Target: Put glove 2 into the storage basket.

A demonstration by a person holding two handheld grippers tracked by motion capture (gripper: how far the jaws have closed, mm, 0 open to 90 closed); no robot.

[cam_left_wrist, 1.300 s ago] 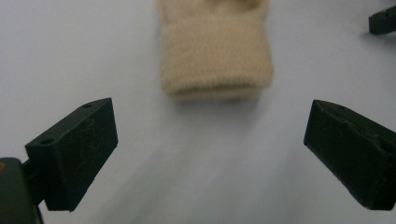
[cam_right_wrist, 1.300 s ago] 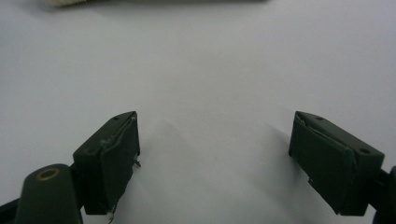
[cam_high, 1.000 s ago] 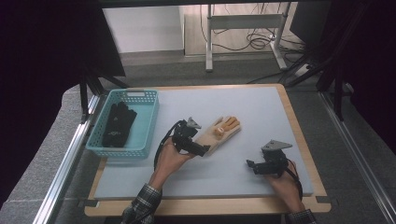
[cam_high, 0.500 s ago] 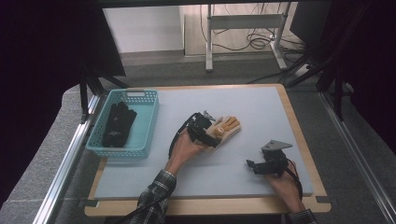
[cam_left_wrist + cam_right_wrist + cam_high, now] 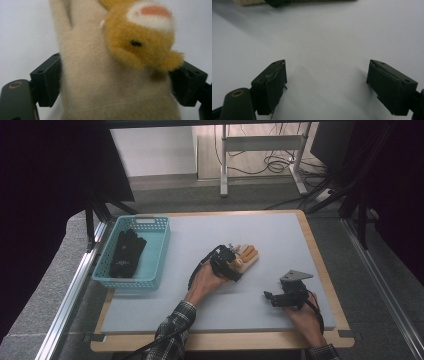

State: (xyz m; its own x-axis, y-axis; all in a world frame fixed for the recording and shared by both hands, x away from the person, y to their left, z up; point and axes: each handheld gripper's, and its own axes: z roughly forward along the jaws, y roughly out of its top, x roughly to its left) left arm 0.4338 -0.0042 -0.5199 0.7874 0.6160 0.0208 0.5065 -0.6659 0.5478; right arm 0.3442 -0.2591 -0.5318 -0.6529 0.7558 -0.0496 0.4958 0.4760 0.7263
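Nearest the person, the right gripper [image 5: 274, 296] is resting low on the grey bench [image 5: 280, 240] at its right front, its 2 jaws standing wide apart with bare bench surface between them in the right gripper view. Farther in, near the bench's middle, the left gripper [image 5: 235, 266] is reaching onto the beige glove [image 5: 100, 82], the one with an orange plush animal face [image 5: 140, 42] on it; its jaws have just been closing and are now pressing against both sides of the glove's cuff, grasping it as it lies flat on the bench. Beyond, at the left edge, a teal basket [image 5: 155, 251] is sitting with a black glove [image 5: 126, 254] lying inside it.
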